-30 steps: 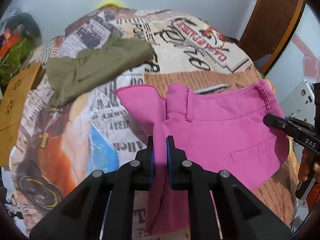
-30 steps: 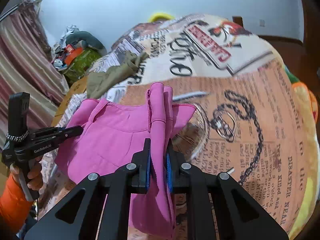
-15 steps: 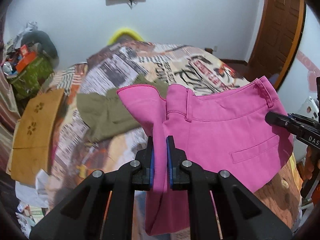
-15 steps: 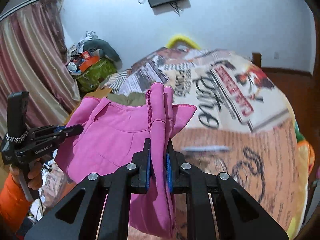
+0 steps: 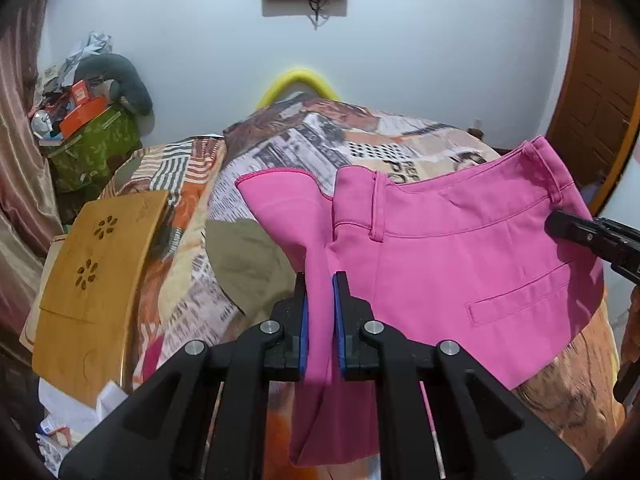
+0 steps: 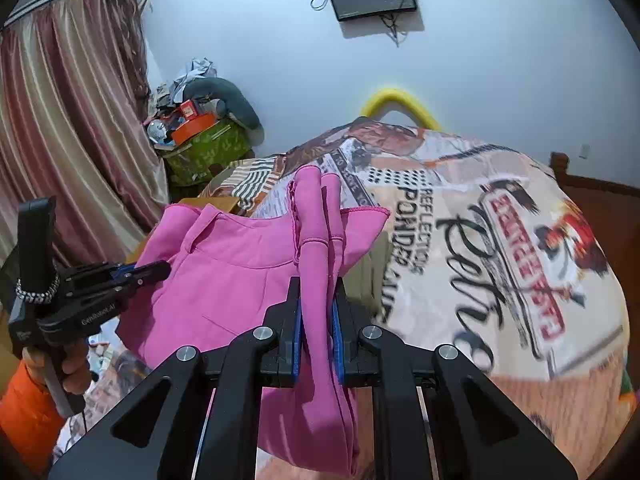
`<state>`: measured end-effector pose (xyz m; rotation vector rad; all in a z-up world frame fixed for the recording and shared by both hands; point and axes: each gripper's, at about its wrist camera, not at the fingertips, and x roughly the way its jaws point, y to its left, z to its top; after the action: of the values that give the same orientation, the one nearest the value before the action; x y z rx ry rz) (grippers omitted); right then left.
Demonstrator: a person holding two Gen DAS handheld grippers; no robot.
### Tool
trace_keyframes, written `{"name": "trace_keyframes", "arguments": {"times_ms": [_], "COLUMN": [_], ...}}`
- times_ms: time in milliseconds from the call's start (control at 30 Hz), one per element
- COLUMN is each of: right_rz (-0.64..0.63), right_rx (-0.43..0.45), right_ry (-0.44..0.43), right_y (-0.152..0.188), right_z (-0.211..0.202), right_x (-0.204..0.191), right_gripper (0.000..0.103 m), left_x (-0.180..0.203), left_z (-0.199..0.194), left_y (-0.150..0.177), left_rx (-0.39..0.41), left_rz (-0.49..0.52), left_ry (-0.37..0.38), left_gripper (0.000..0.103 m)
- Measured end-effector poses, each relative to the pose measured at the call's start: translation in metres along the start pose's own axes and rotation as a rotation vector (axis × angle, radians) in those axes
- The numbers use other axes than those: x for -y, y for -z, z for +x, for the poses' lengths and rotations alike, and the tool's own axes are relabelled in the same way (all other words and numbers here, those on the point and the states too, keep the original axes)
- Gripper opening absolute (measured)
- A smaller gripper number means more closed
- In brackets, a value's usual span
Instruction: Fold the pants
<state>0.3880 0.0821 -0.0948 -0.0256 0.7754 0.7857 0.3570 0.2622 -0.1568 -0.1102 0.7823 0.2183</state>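
1. Two grips on one garment: left gripper (image 5: 319,300) clamped on a bunched fold of the pink pants (image 5: 460,264), right gripper (image 6: 316,304) clamped on the opposite bunched edge (image 6: 316,216).
2. Pants hanging between the two grippers, waistband with belt loop up, back pocket facing the left camera; lower cloth drooping below both sets of jaws, clear of the bed (image 6: 500,240).
3. Olive garment (image 5: 248,264) lying on the bed just past the left gripper's tips, under the pink cloth's left edge.
4. Step judged: carrying the held span over the bed for lay-down.
5. Advice: keep both clamps tight; hold the hands level with each other so the waistband stays straight.
6. Keep the span taut, not stretched; slack likely to crease the pocket panel.
7. Lower the hanging end first onto bare bedspread, away from the olive garment, to avoid trapping it.
8. Release only once the cloth lies flat.
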Motion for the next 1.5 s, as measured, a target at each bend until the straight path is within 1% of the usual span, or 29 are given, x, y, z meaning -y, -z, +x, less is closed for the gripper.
{"name": "trace_keyframes", "arguments": {"times_ms": [67, 167, 267, 367, 533, 600, 667, 700, 800, 833, 900, 967, 1033, 1167, 1233, 1333, 1367, 1433, 1467, 1500], "right_rz": [-0.012, -0.001, 0.001, 0.005, 0.022, 0.031, 0.024, 0.019, 0.024, 0.026, 0.035, 0.042, 0.039, 0.028, 0.014, -0.007, -0.016, -0.030, -0.039, -0.050], "right_rx": [0.010, 0.015, 0.018, 0.021, -0.034, -0.059, -0.081, -0.091, -0.110, -0.108, -0.118, -0.139, -0.140, -0.155, -0.148, -0.113, -0.093, -0.038, -0.015, 0.009], "right_ry": [0.008, 0.008, 0.023, 0.046, 0.071, 0.076, 0.095, 0.106, 0.128, 0.138, 0.149, 0.159, 0.165, 0.178, 0.177, 0.164, 0.154, 0.137, 0.130, 0.124], "right_y": [-0.008, -0.017, -0.023, -0.026, -0.022, -0.018, -0.012, -0.009, -0.004, -0.002, -0.002, 0.000, 0.001, -0.001, -0.005, -0.012, -0.016, -0.023, -0.026, -0.029], "right_z": [0.014, 0.038, 0.062, 0.089, 0.134, 0.146, 0.156, 0.159, 0.161, 0.158, 0.156, 0.152, 0.144, 0.129, 0.113, 0.087, 0.074, 0.043, 0.031, 0.016], "right_x": [-0.003, -0.003, -0.005, -0.005, 0.008, 0.015, 0.020, 0.021, 0.025, 0.026, 0.030, 0.034, 0.036, 0.036, 0.032, 0.023, 0.017, 0.005, 0.000, -0.008], "right_gripper": [0.011, 0.011, 0.011, 0.011, 0.011, 0.011, 0.011, 0.012, 0.021, 0.024, 0.035, 0.041, 0.042, 0.042, 0.042, 0.042, 0.042, 0.042, 0.042, 0.042], "left_x": [-0.010, -0.025, -0.031, -0.037, -0.049, -0.051, -0.051, -0.051, -0.050, -0.051, -0.052, -0.054, -0.059, -0.065, -0.063, -0.055, -0.050, -0.041, -0.034, -0.029], "left_z": [0.016, 0.046, 0.073, 0.097, 0.137, 0.155, 0.166, 0.169, 0.172, 0.171, 0.168, 0.167, 0.163, 0.146, 0.133, 0.094, 0.073, 0.043, 0.017, 0.000], "left_y": [-0.005, -0.011, -0.015, -0.017, -0.008, 0.000, 0.006, 0.010, 0.015, 0.016, 0.015, 0.015, 0.017, 0.023, 0.024, 0.020, 0.016, 0.009, 0.002, -0.002], "left_rx": [0.006, -0.002, -0.007, -0.025, -0.082, -0.125, -0.150, -0.157, -0.165, -0.166, -0.169, -0.177, -0.188, -0.233, -0.224, -0.188, -0.157, -0.111, -0.072, -0.044], "left_rz": [-0.027, -0.056, -0.056, -0.067, -0.085, -0.079, -0.072, -0.068, -0.060, -0.057, -0.040, -0.019, -0.002, 0.026, 0.038, 0.031, 0.031, 0.034, 0.036, 0.037], "left_ry": [0.004, -0.022, -0.056, -0.072, -0.073, -0.062, -0.062, -0.068, -0.089, -0.098, -0.128, -0.169, -0.205, -0.216, -0.220, -0.179, -0.162, -0.142, -0.123, -0.111], "left_gripper": [0.011, 0.011, 0.011, 0.011, 0.011, 0.011, 0.011, 0.012, 0.015, 0.015, 0.020, 0.021, 0.021, 0.021, 0.021, 0.021, 0.021, 0.021, 0.021, 0.021]}}
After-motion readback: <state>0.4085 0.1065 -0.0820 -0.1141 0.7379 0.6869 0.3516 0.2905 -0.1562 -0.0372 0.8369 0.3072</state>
